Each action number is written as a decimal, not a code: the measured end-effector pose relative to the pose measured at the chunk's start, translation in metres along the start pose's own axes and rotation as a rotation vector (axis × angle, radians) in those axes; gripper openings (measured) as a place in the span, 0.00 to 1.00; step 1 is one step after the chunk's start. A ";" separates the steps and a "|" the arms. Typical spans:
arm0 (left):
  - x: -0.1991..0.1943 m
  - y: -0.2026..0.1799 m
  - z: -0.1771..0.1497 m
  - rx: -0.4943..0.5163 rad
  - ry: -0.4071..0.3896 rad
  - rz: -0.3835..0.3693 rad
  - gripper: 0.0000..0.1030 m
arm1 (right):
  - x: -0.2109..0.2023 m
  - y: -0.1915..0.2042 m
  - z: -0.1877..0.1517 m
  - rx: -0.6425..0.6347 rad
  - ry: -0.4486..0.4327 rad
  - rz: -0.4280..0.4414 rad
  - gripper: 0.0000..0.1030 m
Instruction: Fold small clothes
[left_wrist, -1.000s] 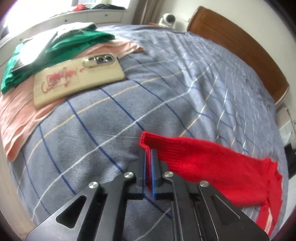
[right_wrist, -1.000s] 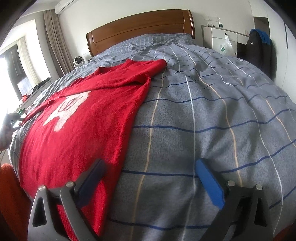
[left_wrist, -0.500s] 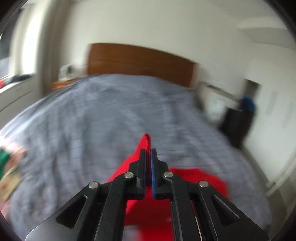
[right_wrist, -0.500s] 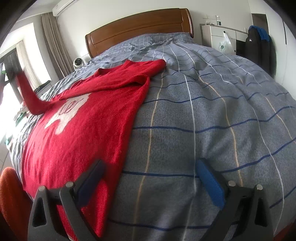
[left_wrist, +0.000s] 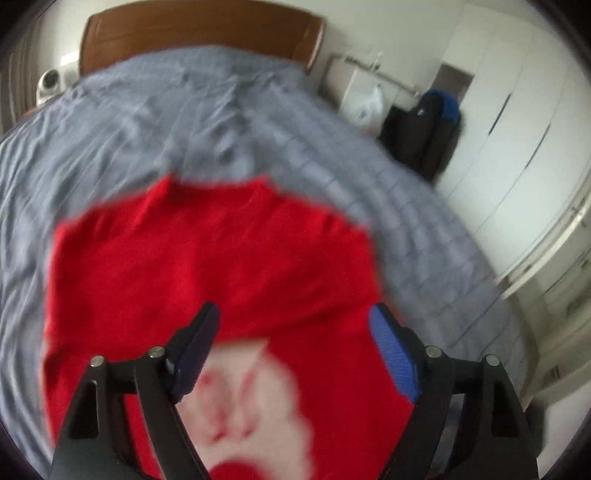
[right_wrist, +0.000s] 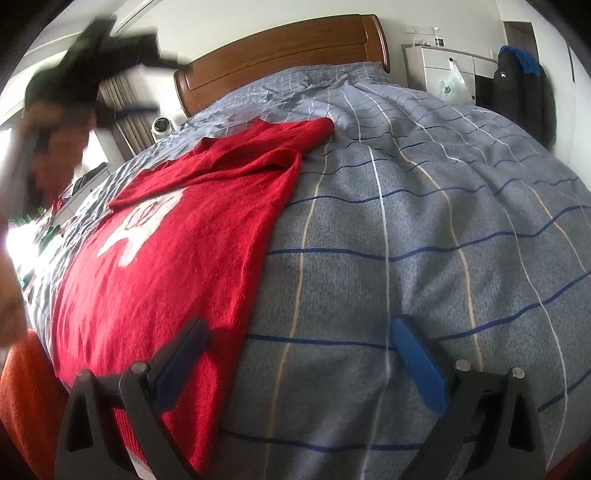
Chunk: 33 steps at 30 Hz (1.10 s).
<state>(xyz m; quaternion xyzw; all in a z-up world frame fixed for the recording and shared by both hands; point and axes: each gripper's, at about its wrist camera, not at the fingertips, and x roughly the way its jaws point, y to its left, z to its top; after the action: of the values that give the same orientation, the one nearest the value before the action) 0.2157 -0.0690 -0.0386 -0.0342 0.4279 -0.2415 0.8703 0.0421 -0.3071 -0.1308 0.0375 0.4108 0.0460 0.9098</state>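
While its jaws are opening with nothing between them, the left gripper (left_wrist: 291, 354) hangs over the red knitted sweater (right_wrist: 177, 258) spread on the grey checked quilt (right_wrist: 424, 229). Sleeve-folding looks underway. Beside the sweater's hem, the right gripper (right_wrist: 299, 354) gapes empty; next it likely must grasp the other sleeve.

Grey-blue checked bedspread (right_wrist: 424, 221) lies beneath and ahead of both tongs; wooden headboard (right_wrist: 288, 51) stands at its far end; small white round device (right_wrist: 162, 127) sits far ahead to the left; white cabinet (right_wrist: 439, 70) with hanging plastic bag (right_wrist: 452, 83) far ahead right; dark jacket (right_wrist: 517, 85) beside it; white wardrobe doors (left_wrist: 517, 129) at the right.
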 end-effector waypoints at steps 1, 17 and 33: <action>-0.004 0.014 -0.009 -0.001 0.006 0.028 0.82 | 0.000 0.000 0.000 -0.002 0.000 0.001 0.96; -0.010 0.303 -0.043 -0.261 0.011 0.501 1.00 | 0.009 0.015 -0.002 -0.065 0.000 -0.089 1.00; -0.015 0.296 -0.048 -0.245 -0.015 0.518 1.00 | 0.013 0.019 0.003 -0.033 0.060 -0.138 1.00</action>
<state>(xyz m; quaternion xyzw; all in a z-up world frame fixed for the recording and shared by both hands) 0.2870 0.2053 -0.1366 -0.0303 0.4421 0.0426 0.8954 0.0525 -0.2868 -0.1365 -0.0074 0.4385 -0.0088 0.8986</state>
